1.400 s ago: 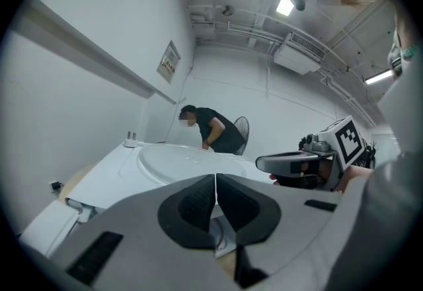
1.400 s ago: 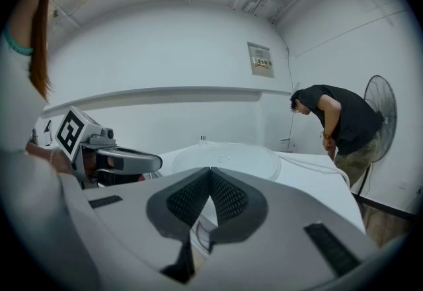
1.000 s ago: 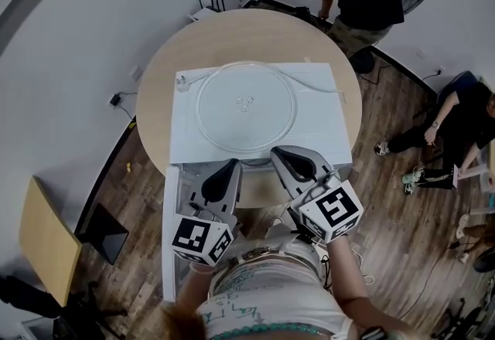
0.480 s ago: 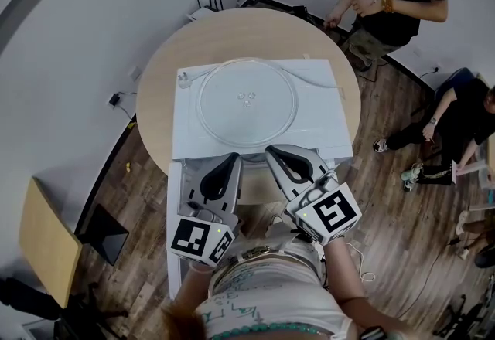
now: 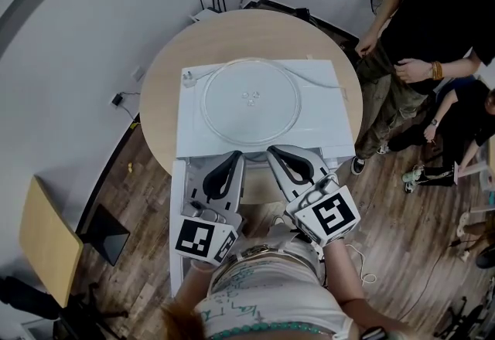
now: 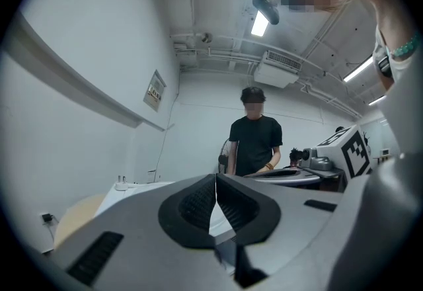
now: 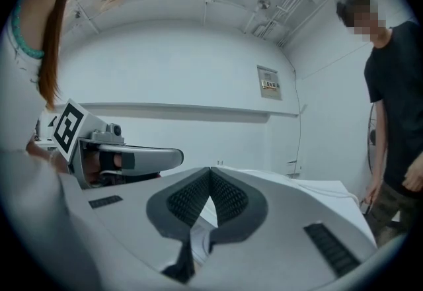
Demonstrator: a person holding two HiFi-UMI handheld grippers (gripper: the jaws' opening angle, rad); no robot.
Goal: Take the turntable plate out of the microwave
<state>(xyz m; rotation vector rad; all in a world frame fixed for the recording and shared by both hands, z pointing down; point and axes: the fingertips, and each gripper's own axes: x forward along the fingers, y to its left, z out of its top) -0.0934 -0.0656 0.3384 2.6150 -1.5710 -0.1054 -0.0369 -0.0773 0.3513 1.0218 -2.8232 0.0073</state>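
Currently: turntable plate (image 5: 250, 101) lying flat on microwave (image 5: 193, 139) top, straight ahead of left gripper (image 5: 234, 157) and right gripper (image 5: 273, 151); both hovering at near edge, jaws pressed together, empty.

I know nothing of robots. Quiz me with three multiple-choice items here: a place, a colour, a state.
1. The glass plate lies: A on top of the microwave; B on the floor; C in a gripper.
2. The table top is: A black; B tan wood; C red.
3. The left gripper is: A wide open; B shut on the plate; C shut, empty.

A: it rests flat on the white top. B: the round top shows tan. C: its pads meet with nothing between.
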